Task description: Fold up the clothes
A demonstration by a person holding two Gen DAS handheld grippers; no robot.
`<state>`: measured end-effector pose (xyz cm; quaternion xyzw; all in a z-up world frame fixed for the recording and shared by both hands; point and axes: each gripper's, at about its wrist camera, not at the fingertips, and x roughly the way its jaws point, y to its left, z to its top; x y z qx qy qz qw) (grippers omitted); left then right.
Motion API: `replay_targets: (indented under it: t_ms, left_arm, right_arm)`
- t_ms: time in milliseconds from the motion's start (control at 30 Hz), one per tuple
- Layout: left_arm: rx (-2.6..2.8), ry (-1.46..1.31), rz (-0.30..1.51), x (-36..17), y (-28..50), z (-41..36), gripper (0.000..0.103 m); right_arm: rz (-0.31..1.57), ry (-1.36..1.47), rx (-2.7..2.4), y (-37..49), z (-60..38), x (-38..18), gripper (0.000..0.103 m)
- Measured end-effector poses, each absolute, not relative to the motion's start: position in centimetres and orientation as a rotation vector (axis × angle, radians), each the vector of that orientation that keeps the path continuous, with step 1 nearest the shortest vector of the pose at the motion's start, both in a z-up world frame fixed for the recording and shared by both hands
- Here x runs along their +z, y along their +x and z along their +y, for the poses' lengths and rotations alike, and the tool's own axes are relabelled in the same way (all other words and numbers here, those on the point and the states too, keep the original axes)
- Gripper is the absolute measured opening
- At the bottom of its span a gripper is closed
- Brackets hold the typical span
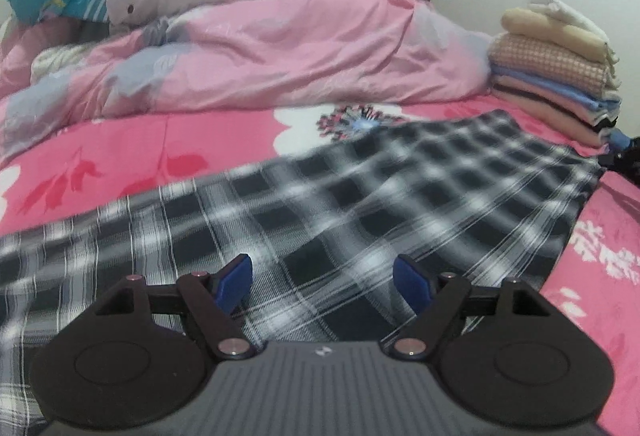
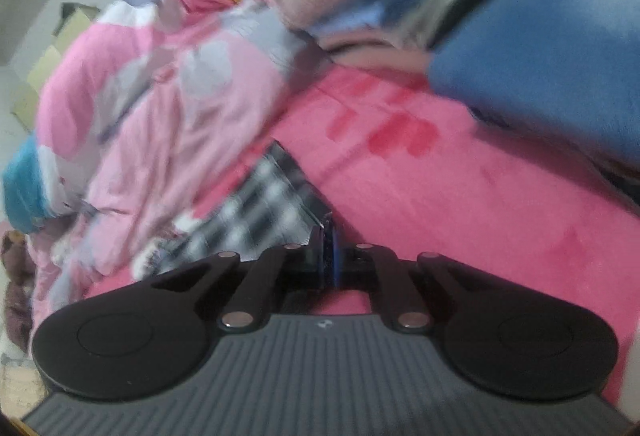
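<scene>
The bed [image 1: 120, 164], under a pink flowered sheet, runs ahead of both sets of jaws, with a crumpled pink quilt [image 1: 260, 48] heaped far beyond them. The black-and-white plaid garment [image 1: 320, 204] lies spread on the bed directly under and ahead of the left gripper [image 1: 322, 278], whose jaws stand wide apart, gripping nothing. A stack of folded clothes [image 1: 556, 84] sits far ahead and to the right of those jaws.

The right gripper [image 2: 328, 248] has its jaws closed on a corner of the plaid garment, which trails away ahead and left of them.

Risk, as I judge it: the thin corner could slip from that pinch, or the cloth could drag and bunch crookedly. No readable writing or brand shows.
</scene>
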<state>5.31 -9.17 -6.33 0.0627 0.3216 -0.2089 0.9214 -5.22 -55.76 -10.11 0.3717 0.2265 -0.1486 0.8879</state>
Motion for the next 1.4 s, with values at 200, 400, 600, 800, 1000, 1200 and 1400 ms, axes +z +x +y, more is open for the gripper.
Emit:
replay_targets:
  t_ms: [200,400,600,800,1000,1200,1400]
  left_arm:
    - [-0.434,0.118,0.674,-7.0,5.4,-8.3,0.078]
    - [-0.422,0.094,0.676,-7.0,5.7,-7.8,0.078]
    - [-0.376,0.045,0.649,-4.3,4.6,-4.0,0.078]
    - [-0.236,0.013,0.566,1.0,2.1,4.6,0.078]
    - [-0.149,-0.064,0.528,3.9,0.0,10.6,0.078]
    - [-0.158,-0.126,0.552,1.4,0.3,11.1,0.078]
    - [-0.155,-0.038,0.605,-3.0,2.9,8.8,0.078]
  right_arm:
    - [0.384,0.728,-0.399,-6.5,-56.3,-9.0,0.007]
    - [0.524,0.524,-0.077,-1.9,-50.6,-8.7,0.008]
    - [0.570,0.518,-0.389,-3.2,-54.5,-9.2,0.007]
    - [0.505,0.238,-0.597,-13.8,-54.9,-0.1,0.010]
    - [0.495,-0.026,-0.358,-17.0,-45.1,8.4,0.014]
    - [0.576,0.016,0.073,-8.3,-33.4,5.1,0.019]
    - [0.610,0.058,0.125,-5.5,-32.5,-0.1,0.017]
